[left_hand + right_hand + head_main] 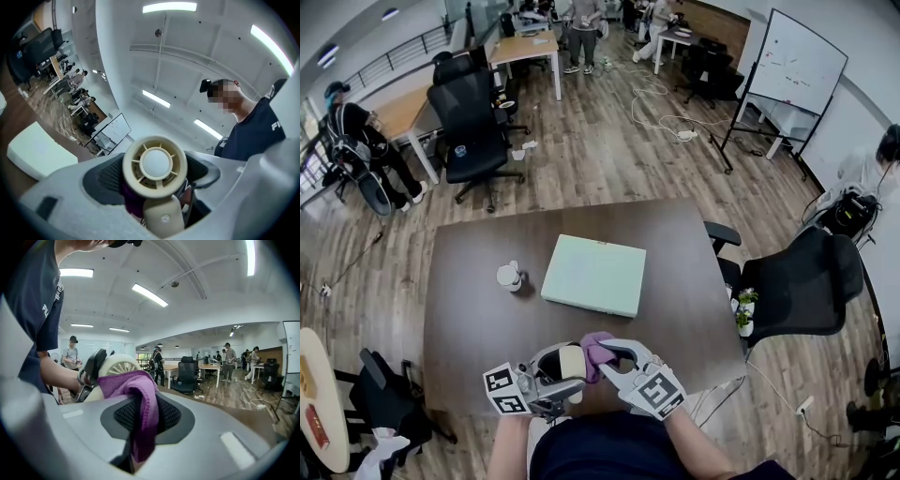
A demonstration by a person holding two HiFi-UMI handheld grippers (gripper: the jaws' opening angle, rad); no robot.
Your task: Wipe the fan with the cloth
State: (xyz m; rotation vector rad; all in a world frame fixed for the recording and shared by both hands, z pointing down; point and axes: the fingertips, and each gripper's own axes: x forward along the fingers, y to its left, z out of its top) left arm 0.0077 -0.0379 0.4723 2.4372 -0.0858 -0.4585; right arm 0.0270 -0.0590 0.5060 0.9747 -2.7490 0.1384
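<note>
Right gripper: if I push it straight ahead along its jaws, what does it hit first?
Most likely the cream fan held in the left gripper, just ahead and slightly left. The purple cloth clamped in the right gripper seems to lie against it.

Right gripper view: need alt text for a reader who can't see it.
The right gripper is shut on a purple cloth, which lies against a small cream fan held up close at left. Behind, an open office with desks, chairs and people standing.
</note>
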